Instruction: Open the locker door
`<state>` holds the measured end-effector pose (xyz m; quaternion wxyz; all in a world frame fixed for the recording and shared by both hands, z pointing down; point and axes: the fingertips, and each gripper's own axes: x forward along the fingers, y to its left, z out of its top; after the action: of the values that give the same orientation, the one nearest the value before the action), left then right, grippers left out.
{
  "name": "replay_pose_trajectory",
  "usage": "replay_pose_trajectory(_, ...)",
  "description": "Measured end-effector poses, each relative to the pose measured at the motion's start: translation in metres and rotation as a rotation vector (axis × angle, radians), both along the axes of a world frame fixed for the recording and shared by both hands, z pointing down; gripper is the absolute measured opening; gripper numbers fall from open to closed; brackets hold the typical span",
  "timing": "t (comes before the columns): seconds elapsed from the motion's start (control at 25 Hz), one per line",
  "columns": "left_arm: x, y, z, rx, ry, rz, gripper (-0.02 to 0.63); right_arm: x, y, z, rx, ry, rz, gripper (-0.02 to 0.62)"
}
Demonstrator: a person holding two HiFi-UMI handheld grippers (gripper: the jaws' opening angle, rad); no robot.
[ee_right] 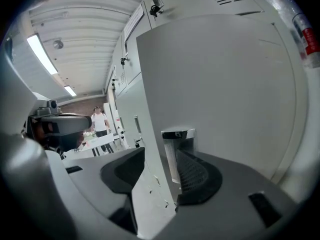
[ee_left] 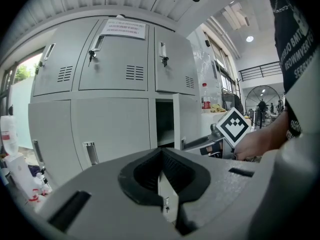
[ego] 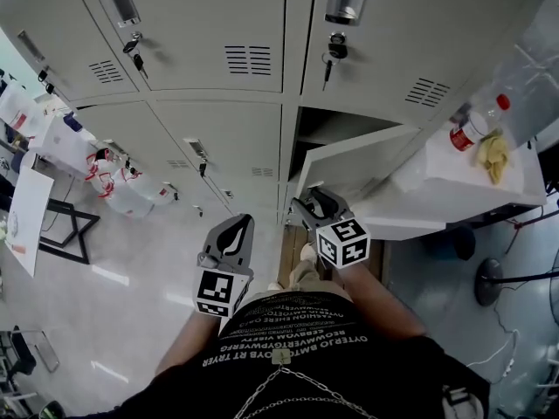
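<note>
Only one locker door (ego: 354,166) stands open.

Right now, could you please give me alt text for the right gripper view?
The open jaws of the right gripper straddle the edge of the open grey locker door, its chrome handle beside the right-hand jaw. A person stands far off.

Industrial hall serving as a workshop or test area. A bank of grey steel lockers (ego: 218,103) with keyed doors stands beneath a corrugated metal ceiling (ee_right: 80,14) fitted with strip lights (ee_right: 42,54). To the right of the lockers are a white table (ego: 454,190), a large pedestal fan (ee_left: 270,95) and a railed upper walkway (ee_left: 260,70).
</note>
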<state>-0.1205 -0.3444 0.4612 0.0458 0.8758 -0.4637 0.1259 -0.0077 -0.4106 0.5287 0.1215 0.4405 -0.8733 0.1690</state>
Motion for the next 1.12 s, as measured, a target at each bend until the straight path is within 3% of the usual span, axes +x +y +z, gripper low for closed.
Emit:
replay_pose_trajectory(0.08, 0.001, 0.007, -0.002, 0.005, 0.001, 0.012, -0.008, 0.002, 0.001, 0.001, 0.008, 0.023, 0.034, 0.182)
replay_pose_trajectory(0.16, 0.001, 0.014, -0.002, 0.002, -0.001, 0.025, -0.008, 0.007, 0.001, 0.002, 0.02, 0.053, 0.068, 0.114)
replay_pose_trajectory(0.64, 0.011, 0.039, 0.009, -0.017, 0.008, 0.09, -0.008, 0.02, 0.036, 0.003, 0.013, 0.077, 0.06, 0.112)
replay_pose_trajectory(0.88, 0.038, 0.04, -0.012, 0.027, 0.025, 0.106, -0.008, 0.037, 0.062, 0.002, 0.011, 0.06, -0.004, 0.114)
replay_pose_trajectory(1.12, 0.078, 0.048, -0.016, 0.018, 0.024, 0.122, -0.008, 0.057, 0.092, 0.002, 0.004, 0.054, -0.058, 0.114)
